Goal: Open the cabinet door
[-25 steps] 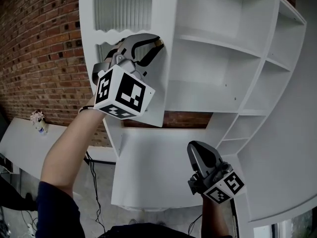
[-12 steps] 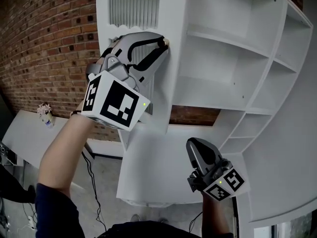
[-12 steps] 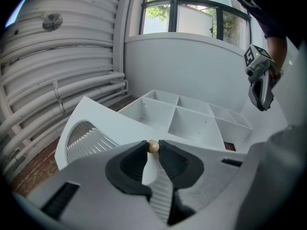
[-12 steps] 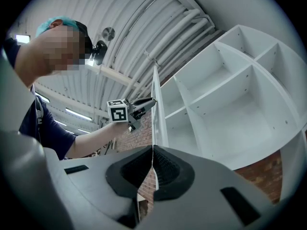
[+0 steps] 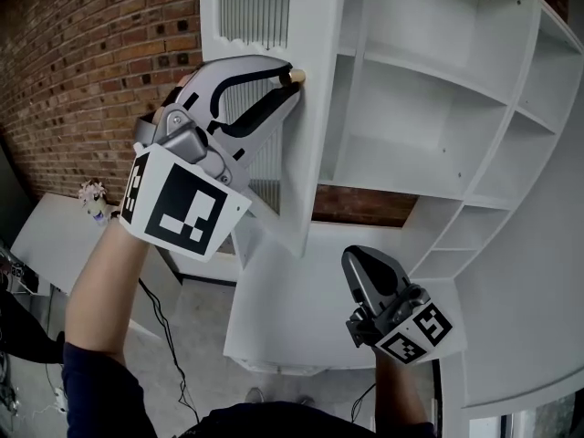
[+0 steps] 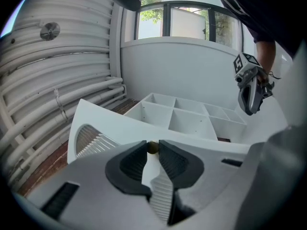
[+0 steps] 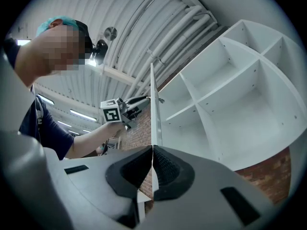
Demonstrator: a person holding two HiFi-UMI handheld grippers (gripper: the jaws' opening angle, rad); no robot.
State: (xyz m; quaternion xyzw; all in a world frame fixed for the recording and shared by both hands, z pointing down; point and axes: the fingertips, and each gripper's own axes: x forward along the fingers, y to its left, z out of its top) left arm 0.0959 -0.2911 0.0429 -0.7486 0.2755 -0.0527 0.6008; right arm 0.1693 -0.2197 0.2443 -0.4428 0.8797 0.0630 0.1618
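The white cabinet door (image 5: 315, 108), with a ribbed glass panel, stands swung out from the open shelves (image 5: 429, 89). My left gripper (image 5: 292, 78) holds the door's small brass knob (image 5: 296, 76) between its fingertips. In the left gripper view the knob (image 6: 152, 147) sits between the pads, which touch it while the jaws are opening slightly. My right gripper (image 5: 363, 276) hangs low in front of the cabinet, shut and empty. In the right gripper view its jaw tips (image 7: 152, 150) meet, and the door's edge (image 7: 153, 109) stands straight ahead.
A brick wall (image 5: 82, 71) lies behind the cabinet at the left. A white table (image 5: 46, 235) with a small flower pot (image 5: 91, 194) stands at the lower left. Cables (image 5: 173, 336) run over the floor below. A white curved panel (image 5: 538, 272) closes the right side.
The door has swung further out from the shelves, edge-on now. My left gripper moved left with the knob in it. The right gripper has hardly shifted.
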